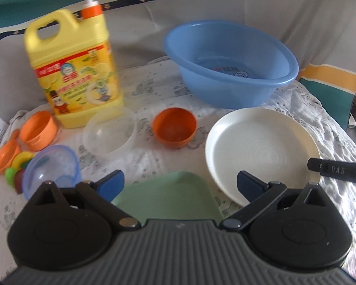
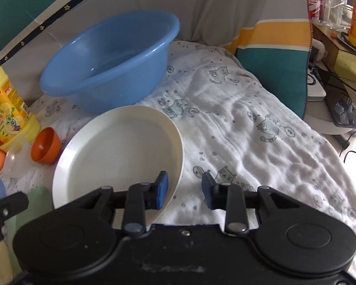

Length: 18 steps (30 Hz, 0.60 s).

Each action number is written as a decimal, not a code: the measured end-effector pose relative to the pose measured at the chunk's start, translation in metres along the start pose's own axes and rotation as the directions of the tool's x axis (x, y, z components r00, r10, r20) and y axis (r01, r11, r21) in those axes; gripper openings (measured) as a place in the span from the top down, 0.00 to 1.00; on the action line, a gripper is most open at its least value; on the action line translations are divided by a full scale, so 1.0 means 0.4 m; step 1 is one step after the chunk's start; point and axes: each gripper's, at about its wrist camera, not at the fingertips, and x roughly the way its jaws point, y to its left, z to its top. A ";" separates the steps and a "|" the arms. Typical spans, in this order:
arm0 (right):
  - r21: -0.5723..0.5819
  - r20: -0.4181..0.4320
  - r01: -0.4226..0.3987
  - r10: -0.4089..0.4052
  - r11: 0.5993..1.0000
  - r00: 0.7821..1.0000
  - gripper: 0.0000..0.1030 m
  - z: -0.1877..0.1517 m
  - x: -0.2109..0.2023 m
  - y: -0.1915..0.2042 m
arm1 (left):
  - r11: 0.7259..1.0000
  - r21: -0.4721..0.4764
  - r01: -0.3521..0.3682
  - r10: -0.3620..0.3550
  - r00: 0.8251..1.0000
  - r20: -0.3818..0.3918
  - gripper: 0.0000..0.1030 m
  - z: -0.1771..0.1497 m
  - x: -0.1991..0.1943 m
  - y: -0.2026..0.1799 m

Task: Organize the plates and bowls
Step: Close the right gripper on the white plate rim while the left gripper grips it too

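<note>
Left wrist view, left tool [image 1: 180, 185]: fingers spread wide apart, holding nothing, hovering over the green plate [image 1: 168, 194].
Green plate: directly below the left tool, between its blue pads, lying on the cat-print cloth [image 1: 303, 109].
White plate [image 1: 261, 152]: just right of the left tool; its near rim lies beside the right pad.
Orange bowl [image 1: 174, 128]: ahead of the left tool, upright, apart from the white plate.
Clear bowl [image 1: 109, 133]: ahead and left, beside the yellow detergent jug [image 1: 76, 71].
Blue basin [image 1: 230, 61]: farther ahead, behind the white plate.
Small blue bowl [image 1: 49, 166]: near left, by the orange cups [image 1: 38, 130].
Right wrist view, right tool [image 2: 184, 190]: fingers apart, gripping nothing; the left pad is over the white plate's near rim, the right pad over the cloth.
</note>
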 end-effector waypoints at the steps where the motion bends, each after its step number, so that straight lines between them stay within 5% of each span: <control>1: -0.010 -0.003 0.005 -0.005 1.000 1.000 0.73 -0.002 0.007 -0.001 | 1.000 0.005 0.003 -0.003 1.000 0.000 0.00 0.004 0.009 -0.007; 7: -0.046 0.014 0.013 -0.013 0.999 1.000 0.76 -0.018 0.005 -0.038 | 0.997 0.072 0.041 -0.039 0.999 -0.019 0.11 0.033 0.072 -0.065; 18: -0.073 0.049 -0.010 0.013 0.997 0.999 0.77 -0.036 -0.018 -0.058 | 0.983 0.134 0.128 -0.110 0.985 -0.134 0.53 0.058 0.181 -0.140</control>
